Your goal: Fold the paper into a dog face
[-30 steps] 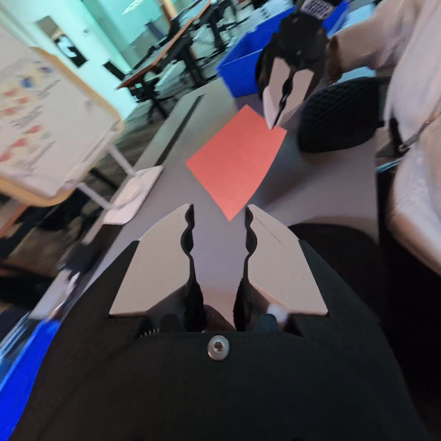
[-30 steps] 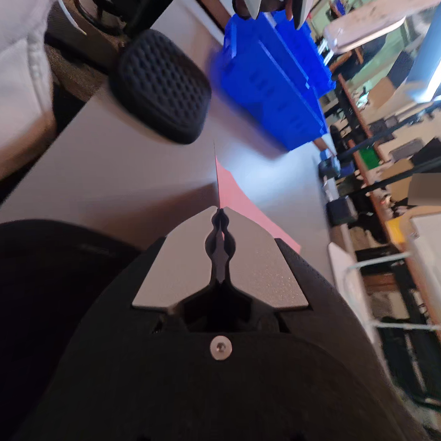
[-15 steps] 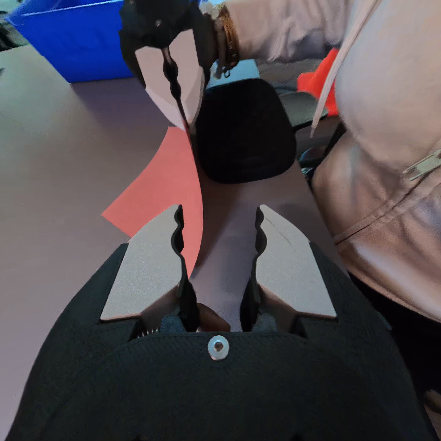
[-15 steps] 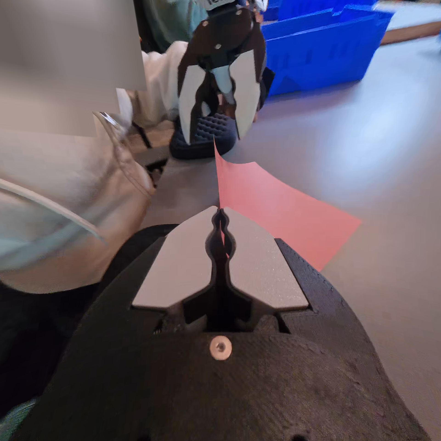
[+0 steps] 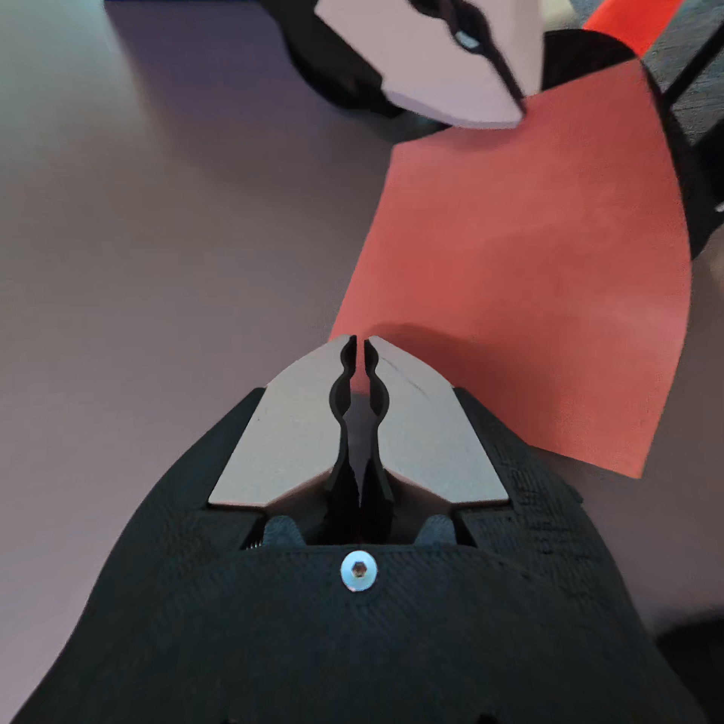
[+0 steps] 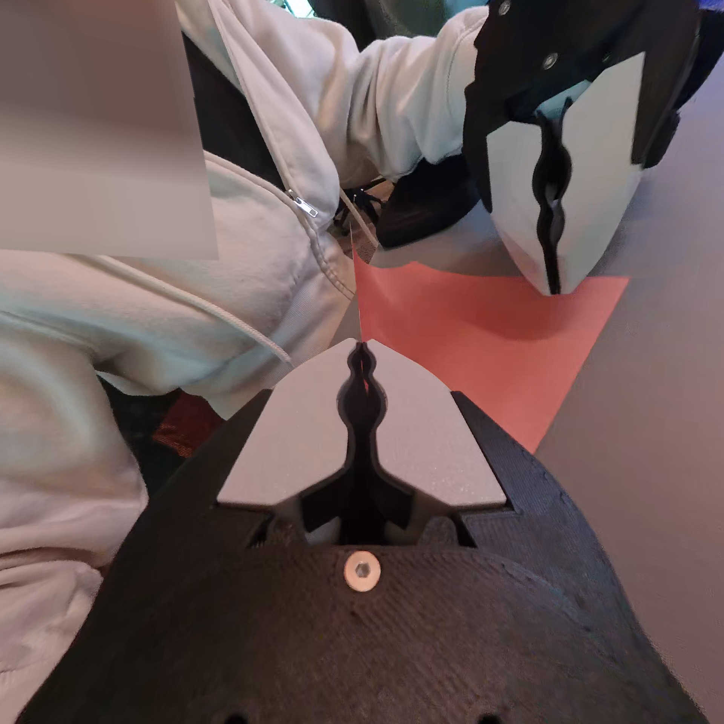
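The red paper [image 5: 529, 274] lies on the grey table [image 5: 156, 274], with one side curling up off it. My right gripper [image 6: 362, 344] is shut on the raised edge of the paper [image 6: 470, 333], which stands on edge between its jaws. It also shows at the top of the left wrist view [image 5: 517, 105]. My left gripper [image 5: 360, 340] is shut but for a thin slit, its tips down on a corner of the paper. In the right wrist view it [image 6: 552, 292] points straight down onto the sheet near the far edge.
A person in a pale zipped hoodie [image 6: 196, 313] sits close at the table's edge. A black padded chair part [image 6: 423, 211] stands just beyond the paper. An orange-red object [image 5: 634, 23] shows at the back. Bare table [image 6: 646, 431] lies to the right. The left gripper's tips are roughly 11 cm from the right gripper's.
My left gripper has gone from wide open to shut and come down onto the paper's corner. My right gripper keeps its hold and has swung round, raising the paper's edge.
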